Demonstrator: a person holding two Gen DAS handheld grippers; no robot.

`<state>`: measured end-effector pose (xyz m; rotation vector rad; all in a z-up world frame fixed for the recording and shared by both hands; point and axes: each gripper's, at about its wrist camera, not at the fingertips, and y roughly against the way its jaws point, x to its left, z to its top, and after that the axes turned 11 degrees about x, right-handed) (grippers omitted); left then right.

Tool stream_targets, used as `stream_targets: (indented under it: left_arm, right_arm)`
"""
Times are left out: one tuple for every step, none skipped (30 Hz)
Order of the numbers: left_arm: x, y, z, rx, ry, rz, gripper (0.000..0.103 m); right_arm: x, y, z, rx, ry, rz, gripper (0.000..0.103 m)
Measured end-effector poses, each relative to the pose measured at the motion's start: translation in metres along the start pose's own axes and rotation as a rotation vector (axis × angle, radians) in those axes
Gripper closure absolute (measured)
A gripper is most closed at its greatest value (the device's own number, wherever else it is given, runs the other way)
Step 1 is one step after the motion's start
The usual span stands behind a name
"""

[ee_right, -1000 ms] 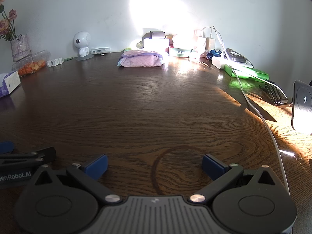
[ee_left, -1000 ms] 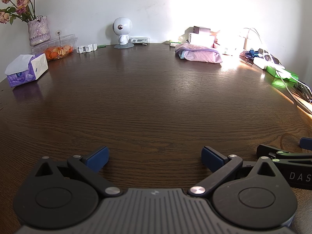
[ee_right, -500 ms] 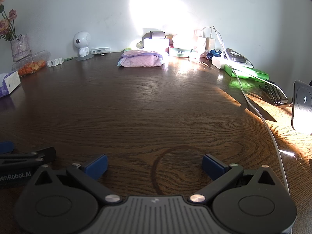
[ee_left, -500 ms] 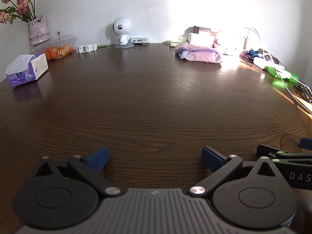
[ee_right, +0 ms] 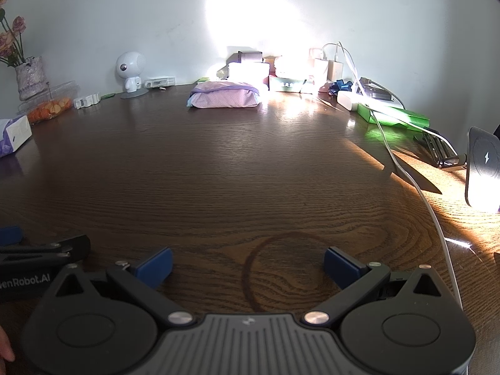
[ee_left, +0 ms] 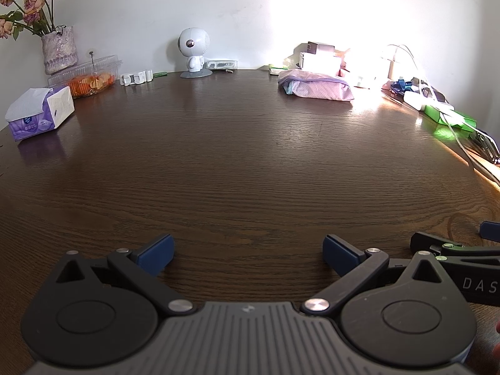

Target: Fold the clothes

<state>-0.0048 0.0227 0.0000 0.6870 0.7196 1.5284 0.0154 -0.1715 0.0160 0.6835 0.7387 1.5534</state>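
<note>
A folded pink and lilac garment (ee_left: 317, 87) lies at the far side of the dark wooden table (ee_left: 243, 156), right of centre; it also shows in the right wrist view (ee_right: 225, 95). My left gripper (ee_left: 247, 251) is open and empty, low over the near edge of the table. My right gripper (ee_right: 248, 262) is open and empty, beside it on the right. Each gripper shows at the edge of the other's view: the right one (ee_left: 459, 251) and the left one (ee_right: 34, 250). Both are far from the garment.
A tissue box (ee_left: 39, 112), a clear box of orange food (ee_left: 90, 76), a vase of roses (ee_left: 57, 48) and a white robot figure (ee_left: 193, 51) stand along the back left. Boxes, chargers, a white cable (ee_right: 415, 184), a green box (ee_right: 393, 115) and a charging stand (ee_right: 482, 168) crowd the right side.
</note>
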Motion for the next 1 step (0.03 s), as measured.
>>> stream_targets:
  left_arm:
    - [0.0000, 0.0002, -0.0002, 0.000, -0.003, -0.002, 0.000]
  right_arm:
    - [0.0002, -0.0001, 0.0000, 0.000, -0.001, -0.001, 0.000]
